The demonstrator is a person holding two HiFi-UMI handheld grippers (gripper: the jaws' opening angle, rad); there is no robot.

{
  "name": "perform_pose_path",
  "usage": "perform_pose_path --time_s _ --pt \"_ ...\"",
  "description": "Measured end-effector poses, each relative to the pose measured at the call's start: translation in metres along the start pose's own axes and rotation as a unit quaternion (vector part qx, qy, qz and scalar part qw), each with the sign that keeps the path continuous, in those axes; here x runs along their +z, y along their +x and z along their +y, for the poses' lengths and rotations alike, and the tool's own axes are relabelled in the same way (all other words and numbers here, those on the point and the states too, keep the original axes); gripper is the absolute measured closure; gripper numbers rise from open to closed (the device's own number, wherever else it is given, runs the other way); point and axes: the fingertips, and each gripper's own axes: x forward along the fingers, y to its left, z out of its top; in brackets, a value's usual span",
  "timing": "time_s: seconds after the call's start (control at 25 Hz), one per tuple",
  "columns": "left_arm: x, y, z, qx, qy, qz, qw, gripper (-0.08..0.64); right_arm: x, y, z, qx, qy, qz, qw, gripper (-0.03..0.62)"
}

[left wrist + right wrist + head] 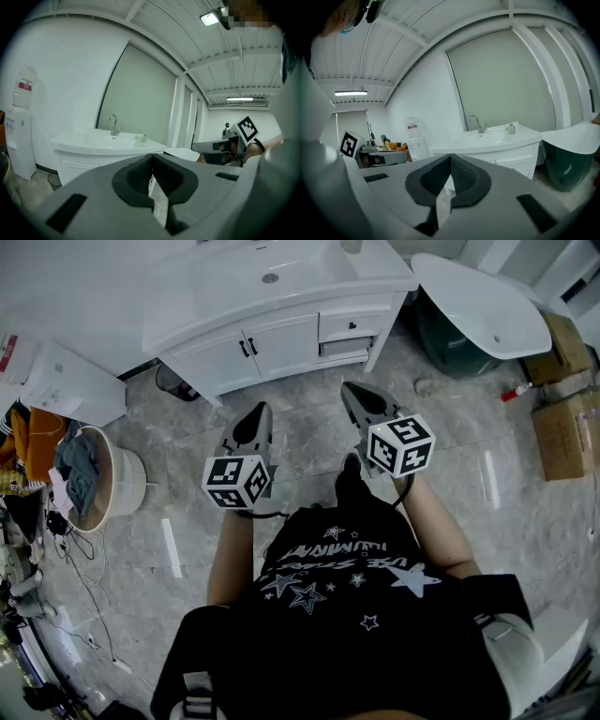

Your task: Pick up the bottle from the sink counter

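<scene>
A small pale bottle (144,138) (512,128) stands on the white sink counter (187,296), to the right of the faucet (476,123). In the head view the bottle (352,245) is cut off by the top edge. Both grippers are held over the tiled floor in front of the vanity, well short of the counter. My left gripper (260,411) (152,159) is shut with nothing in it. My right gripper (350,390) (450,159) is also shut and empty. Each one shows at the edge of the other's view.
A white bathtub (487,301) stands right of the vanity, with cardboard boxes (567,427) beyond it. A round basket with clothes (98,479) sits at the left. A water dispenser (415,140) stands left of the vanity. Cabinet doors (272,343) face me.
</scene>
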Motion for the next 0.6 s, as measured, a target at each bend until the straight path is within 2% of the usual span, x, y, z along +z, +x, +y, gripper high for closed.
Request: perform_pose_path --time_s 0.32,0.6 --pt "-0.006 0.001 -0.001 0.001 -0.004 0.009 1.0 0.551 -0.006 -0.003 -0.001 -0.001 -0.003 0.009 1.0 0.586" --pt "-0.018 -0.006 -0.002 0.001 -0.014 0.016 0.9998 0.552 -0.018 -0.006 -0.004 -0.008 0.017 0.01 1.0 0.586"
